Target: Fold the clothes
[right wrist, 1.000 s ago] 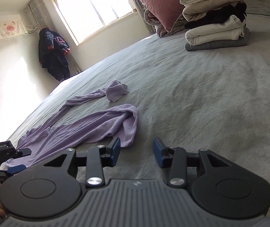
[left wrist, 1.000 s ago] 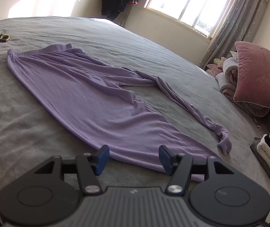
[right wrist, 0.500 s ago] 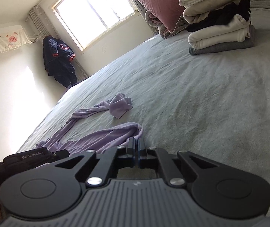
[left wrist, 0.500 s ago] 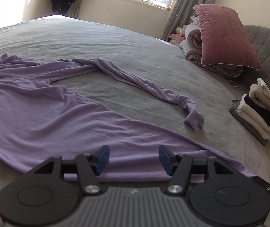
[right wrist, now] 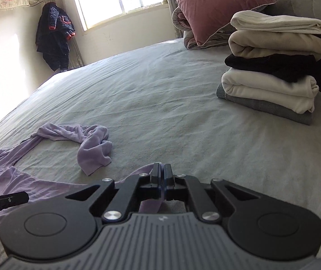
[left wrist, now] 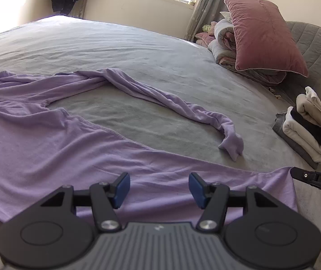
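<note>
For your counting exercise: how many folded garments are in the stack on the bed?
5, stacked: grey garment lowest, white above, black, beige, white on top. Thin ones might be hidden.

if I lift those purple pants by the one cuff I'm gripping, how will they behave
The purple pants look like thin, soft knit, so they will probably hang limp and trail from the right gripper. The far leg lies twisted and bunched, so it will likely drag along rather than straighten. They seem light, and the pinched cuff could slip.
</note>
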The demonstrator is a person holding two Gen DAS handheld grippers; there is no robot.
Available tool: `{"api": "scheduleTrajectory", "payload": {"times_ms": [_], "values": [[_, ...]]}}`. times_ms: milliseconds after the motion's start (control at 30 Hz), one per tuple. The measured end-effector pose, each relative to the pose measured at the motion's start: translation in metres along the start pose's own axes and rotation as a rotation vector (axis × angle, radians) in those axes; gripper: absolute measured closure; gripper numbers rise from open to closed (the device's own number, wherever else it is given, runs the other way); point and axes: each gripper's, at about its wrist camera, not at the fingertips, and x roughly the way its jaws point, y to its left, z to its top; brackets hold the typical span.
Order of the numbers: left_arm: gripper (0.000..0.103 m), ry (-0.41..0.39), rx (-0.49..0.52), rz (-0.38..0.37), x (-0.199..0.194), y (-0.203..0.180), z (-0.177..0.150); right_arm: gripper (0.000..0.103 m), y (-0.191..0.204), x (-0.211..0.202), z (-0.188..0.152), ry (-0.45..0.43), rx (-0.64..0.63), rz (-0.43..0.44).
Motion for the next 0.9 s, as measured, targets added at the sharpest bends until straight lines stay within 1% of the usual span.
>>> {"api": "scheduleTrajectory", "payload": {"times_ms": [133, 167, 200, 267, 333, 367, 400, 633, 700, 767, 867, 900], "values": [[0.044, 0.000, -0.014, 0.016, -0.010, 0.014, -0.004, 0.099, 0.000, 0.019, -0.006, 0.045, 0.007, -0.027], [0.044, 0.000, -0.021, 0.019, -0.013, 0.019, -0.005, 0.097, 0.000, 0.017, -0.006, 0.041, 0.018, -0.026], [0.044, -0.001, -0.029, 0.022, -0.017, 0.024, -0.006, 0.088, 0.000, 0.014, -0.007, 0.037, 0.028, -0.025], [0.044, -0.004, -0.045, 0.028, -0.023, 0.032, -0.008, 0.088, 0.000, 0.007, -0.008, 0.038, 0.048, -0.017], [0.044, -0.004, -0.066, 0.034, -0.031, 0.042, -0.010, 0.075, 0.001, -0.002, -0.009, 0.040, 0.070, -0.004], [0.044, -0.004, -0.077, 0.036, -0.034, 0.047, -0.010, 0.063, 0.001, -0.007, -0.011, 0.037, 0.083, 0.005], [0.044, -0.004, -0.091, 0.037, -0.038, 0.052, -0.010, 0.062, 0.002, -0.013, -0.013, 0.033, 0.095, 0.016], [0.044, -0.039, -0.200, 0.068, -0.069, 0.089, -0.024, 0.062, 0.013, -0.045, -0.039, 0.034, 0.170, 0.063], [0.046, -0.087, -0.244, 0.084, -0.082, 0.103, -0.032, 0.062, 0.015, -0.051, -0.048, 0.041, 0.206, 0.082], [0.046, -0.116, -0.278, 0.095, -0.090, 0.115, -0.038, 0.062, 0.018, -0.057, -0.058, 0.047, 0.252, 0.111], [0.047, -0.146, -0.352, 0.111, -0.099, 0.136, -0.047, 0.061, 0.019, -0.062, -0.070, 0.052, 0.328, 0.169], [0.048, -0.147, -0.387, 0.105, -0.099, 0.143, -0.049, 0.060, 0.020, -0.063, -0.074, 0.051, 0.352, 0.186]]}}
